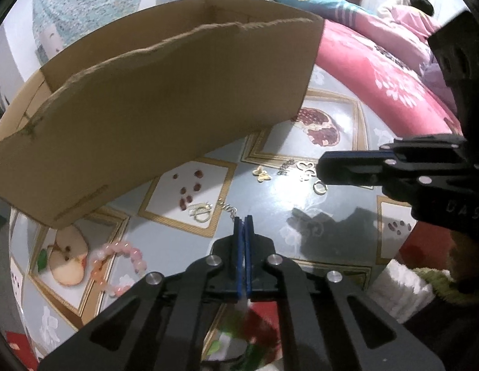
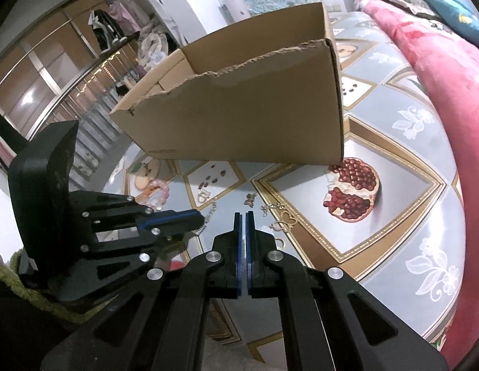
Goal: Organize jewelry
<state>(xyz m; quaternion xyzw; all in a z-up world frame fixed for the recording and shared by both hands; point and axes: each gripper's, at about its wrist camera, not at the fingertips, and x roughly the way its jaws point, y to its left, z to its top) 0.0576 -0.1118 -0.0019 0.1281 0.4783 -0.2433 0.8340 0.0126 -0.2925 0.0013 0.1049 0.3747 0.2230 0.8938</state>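
Several jewelry pieces lie on the patterned tablecloth [image 1: 264, 204] in front of an open cardboard box [image 1: 165, 102]. A pink bead bracelet [image 1: 122, 262] lies at the left. A gold ring pair [image 1: 201, 211], a silver chain [image 1: 228, 207], a gold butterfly [image 1: 261, 173], a dark chain [image 1: 286, 167], a silver butterfly piece [image 1: 308, 170] and a ring [image 1: 320, 188] lie further right. My left gripper [image 1: 243, 219] is shut, its tips touching the silver chain's end. My right gripper [image 2: 243, 216] is shut and empty, hovering near the butterfly pieces [image 2: 282, 220].
The box [image 2: 239, 117] stands at the back of the table. A red floral blanket [image 2: 440, 92] borders the right side. A wardrobe and hanging clothes [image 2: 109, 31] stand beyond the table's left edge. The right gripper's body [image 1: 409, 167] shows at the right of the left wrist view.
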